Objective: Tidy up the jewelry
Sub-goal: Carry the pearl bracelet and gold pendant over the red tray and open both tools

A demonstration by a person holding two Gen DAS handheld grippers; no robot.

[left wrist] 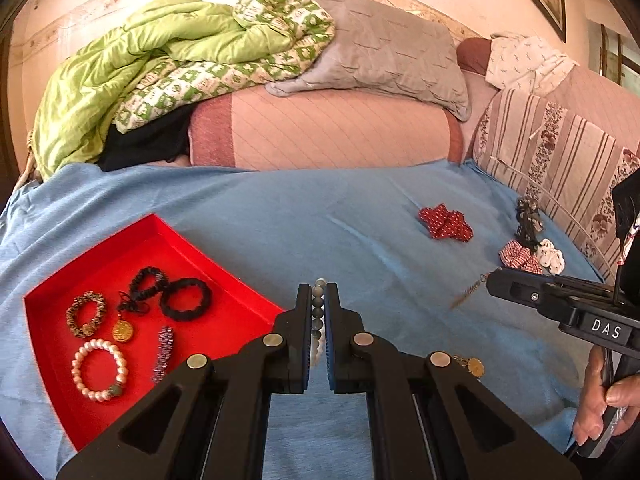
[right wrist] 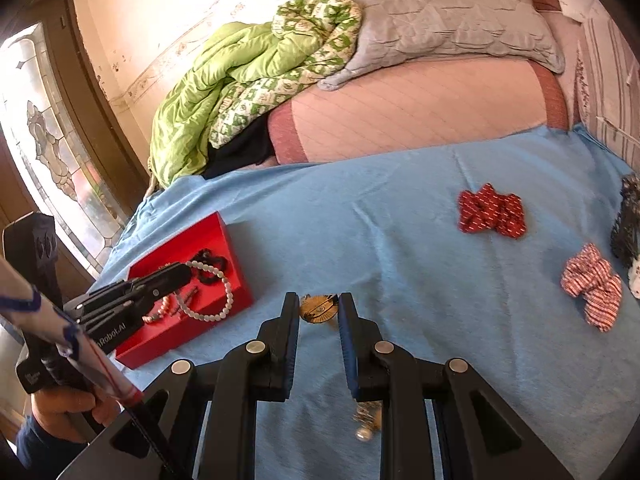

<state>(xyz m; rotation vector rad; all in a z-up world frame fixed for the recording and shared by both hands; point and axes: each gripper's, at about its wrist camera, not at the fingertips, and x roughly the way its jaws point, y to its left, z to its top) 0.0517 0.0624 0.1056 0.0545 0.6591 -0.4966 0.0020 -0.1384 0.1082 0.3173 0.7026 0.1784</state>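
Observation:
My left gripper (left wrist: pixel 319 294) is shut on a grey and white bead bracelet (left wrist: pixel 318 312), held above the blue sheet just right of the red tray (left wrist: pixel 48 292). In the right wrist view the bracelet (right wrist: pixel 224 280) hangs from it over the tray (right wrist: pixel 188 332). The tray holds a pearl bracelet (left wrist: pixel 100 370), a gold pendant (left wrist: pixel 122 331), black scrunchies (left wrist: pixel 185 299) and a beaded bracelet (left wrist: pixel 85 314). My right gripper (right wrist: pixel 319 306) has its jaws around a gold brooch (right wrist: pixel 318 309); the gap between them matches the brooch's width.
On the blue sheet (left wrist: pixel 280 220) lie a red dotted scrunchie (right wrist: pixel 491 211), a red striped scrunchie (right wrist: pixel 592 286), a dark hair clip (right wrist: pixel 629 220) and a small gold piece (left wrist: pixel 474 366). Pillows and a green duvet (left wrist: pixel 140 68) are piled at the back.

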